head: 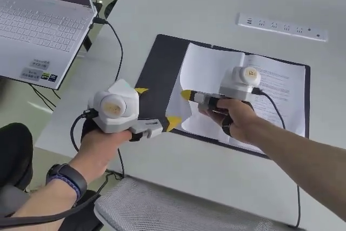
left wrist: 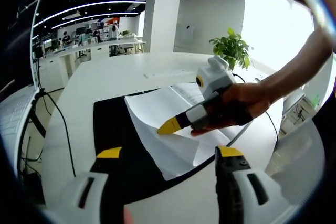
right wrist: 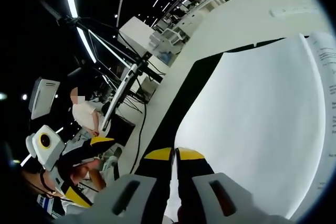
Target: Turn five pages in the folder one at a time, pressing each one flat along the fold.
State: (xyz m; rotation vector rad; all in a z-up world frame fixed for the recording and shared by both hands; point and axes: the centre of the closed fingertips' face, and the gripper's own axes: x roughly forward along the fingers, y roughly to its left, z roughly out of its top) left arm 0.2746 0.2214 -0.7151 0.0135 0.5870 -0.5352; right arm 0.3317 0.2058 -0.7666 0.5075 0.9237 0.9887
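Our left gripper [head: 157,106] nearest: jaws spread, empty, over near edge of folder [head: 157,74], open on table [head: 205,4]. Right gripper [head: 186,95] jaws pinched on page [head: 208,66] edge, page lifted mid-turn. Left cover bare, so we judge first page; pressing and further turns remain.

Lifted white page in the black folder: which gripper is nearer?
Right. The right gripper is shut on the lifted white page at its free edge, above the black folder. The left gripper hangs open at the folder's near edge, apart from the page.
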